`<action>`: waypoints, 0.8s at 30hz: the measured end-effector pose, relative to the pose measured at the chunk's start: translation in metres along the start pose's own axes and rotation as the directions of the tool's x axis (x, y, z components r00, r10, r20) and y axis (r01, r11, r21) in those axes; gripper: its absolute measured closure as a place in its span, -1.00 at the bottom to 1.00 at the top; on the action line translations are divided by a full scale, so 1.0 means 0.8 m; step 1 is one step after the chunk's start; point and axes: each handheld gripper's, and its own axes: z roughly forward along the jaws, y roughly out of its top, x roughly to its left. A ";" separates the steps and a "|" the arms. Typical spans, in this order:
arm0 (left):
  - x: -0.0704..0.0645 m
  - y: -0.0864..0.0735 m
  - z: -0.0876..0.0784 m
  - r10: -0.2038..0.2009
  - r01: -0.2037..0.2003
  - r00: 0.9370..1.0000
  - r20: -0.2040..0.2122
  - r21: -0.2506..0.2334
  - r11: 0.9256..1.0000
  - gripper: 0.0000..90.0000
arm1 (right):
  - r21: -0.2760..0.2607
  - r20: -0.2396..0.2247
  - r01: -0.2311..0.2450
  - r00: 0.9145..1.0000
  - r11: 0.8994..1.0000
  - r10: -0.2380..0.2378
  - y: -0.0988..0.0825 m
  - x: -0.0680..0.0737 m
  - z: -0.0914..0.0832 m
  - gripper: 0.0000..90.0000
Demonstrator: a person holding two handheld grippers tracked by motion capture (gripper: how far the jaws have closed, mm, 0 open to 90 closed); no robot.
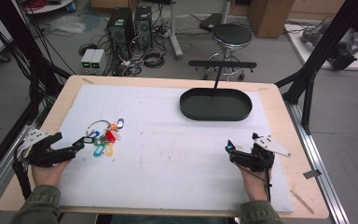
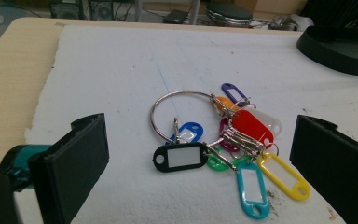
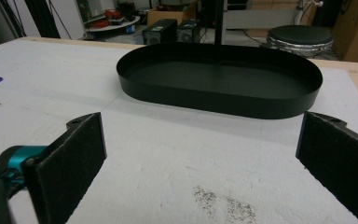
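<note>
My left gripper (image 1: 80, 143): jaws wide apart, nothing between pads, aimed at key-tag bunch (image 2: 223, 140) lying on white mat (image 1: 168, 154), left part of counter (image 1: 279, 100), just ahead of tips. Step, as I judge: approach before pickup. Next move calls for easing forward, closing on ring or clustered tags. Tag windows blank, no writing readable. My right gripper (image 1: 229, 148): jaws spread, empty, facing black oval tray (image 3: 219, 79), well apart.
</note>
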 end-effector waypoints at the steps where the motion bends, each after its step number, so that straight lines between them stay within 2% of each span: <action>1: 0.000 0.000 0.000 0.000 0.000 1.000 0.000 0.000 1.000 -0.89 | 0.000 0.000 0.000 1.000 1.000 0.000 0.000 0.000 0.000 -0.99; 13: -0.001 0.000 0.004 -0.007 0.006 1.000 0.021 0.017 1.000 -0.89 | -0.004 0.003 0.003 1.000 1.000 -0.003 0.000 0.000 0.001 -0.99; 18: 0.000 0.000 0.007 -0.021 0.021 0.999 0.032 0.017 1.000 -0.89 | -0.003 -0.001 0.001 1.000 1.000 -0.001 0.000 0.000 0.001 -0.99; 24: 0.000 0.002 0.012 -0.008 0.007 0.999 0.036 0.036 0.999 -0.89 | 0.005 0.002 -0.002 1.000 1.000 0.002 -0.001 0.000 0.002 -0.99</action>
